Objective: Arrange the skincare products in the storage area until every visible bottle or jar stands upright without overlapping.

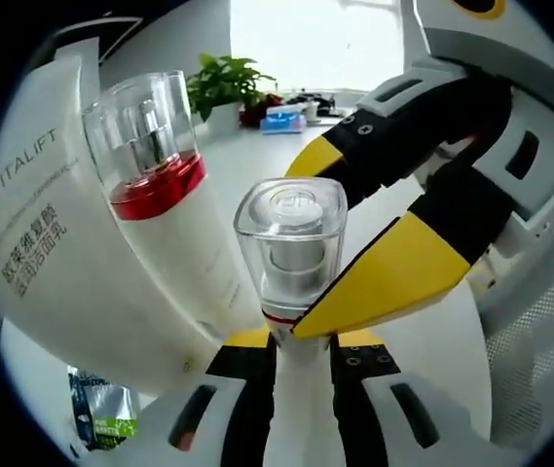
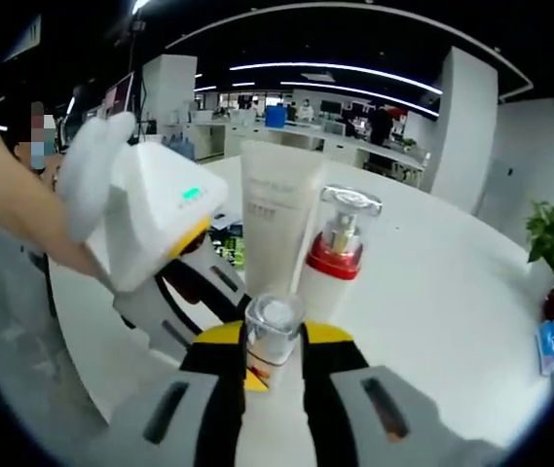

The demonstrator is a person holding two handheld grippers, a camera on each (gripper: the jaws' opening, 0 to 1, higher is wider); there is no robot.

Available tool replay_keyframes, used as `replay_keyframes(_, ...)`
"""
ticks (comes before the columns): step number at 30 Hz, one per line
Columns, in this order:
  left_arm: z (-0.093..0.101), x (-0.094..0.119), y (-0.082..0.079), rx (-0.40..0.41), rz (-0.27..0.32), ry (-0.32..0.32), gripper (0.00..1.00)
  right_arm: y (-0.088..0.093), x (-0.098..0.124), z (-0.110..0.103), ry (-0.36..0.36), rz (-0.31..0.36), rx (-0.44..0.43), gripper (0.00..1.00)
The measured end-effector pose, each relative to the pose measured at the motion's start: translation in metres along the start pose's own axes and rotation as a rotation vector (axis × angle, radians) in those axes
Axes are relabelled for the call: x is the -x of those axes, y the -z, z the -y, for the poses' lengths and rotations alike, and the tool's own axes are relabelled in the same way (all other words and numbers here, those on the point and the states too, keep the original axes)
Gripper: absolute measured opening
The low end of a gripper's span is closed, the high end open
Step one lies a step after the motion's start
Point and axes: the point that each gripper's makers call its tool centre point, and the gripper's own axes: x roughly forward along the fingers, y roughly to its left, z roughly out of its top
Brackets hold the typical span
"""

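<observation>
On a white surface (image 2: 471, 292), three skincare products are standing close together. Going left to right in the left gripper view, a tall white tube (image 1: 62, 243) printed "VITALIFT" is rising at the far left, a white pump bottle (image 1: 174, 209) with a red collar and clear cap is standing just beside it, and a smaller bottle (image 1: 291, 243) with a clear square cap is sitting nearest the camera.

The left gripper (image 1: 301, 355) is clenching the small bottle's white body just below the cap, with the bottle's long axis running straight up between the jaws. The right gripper (image 1: 354, 243) is reaching in from the right, its yellow-tipped jaws closing on the same cap from either side.

In the right gripper view, the left gripper (image 2: 194, 258) is entering from the left, the right gripper (image 2: 272, 355) is grasping the small bottle (image 2: 272, 336), and the tube (image 2: 277, 209) and pump bottle (image 2: 340, 248) are standing upright behind it. Both grippers appear equally near; the bottle looks upright but is crowding its neighbours.
</observation>
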Motion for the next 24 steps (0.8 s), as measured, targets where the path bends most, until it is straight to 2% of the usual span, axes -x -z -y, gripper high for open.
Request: replay_keyframes(24, -0.006, -0.009, -0.002, 0.032, 0.009, -0.017, 0.18, 0.006, -0.002, 0.01, 0.013, -0.005, -0.021, 0.19)
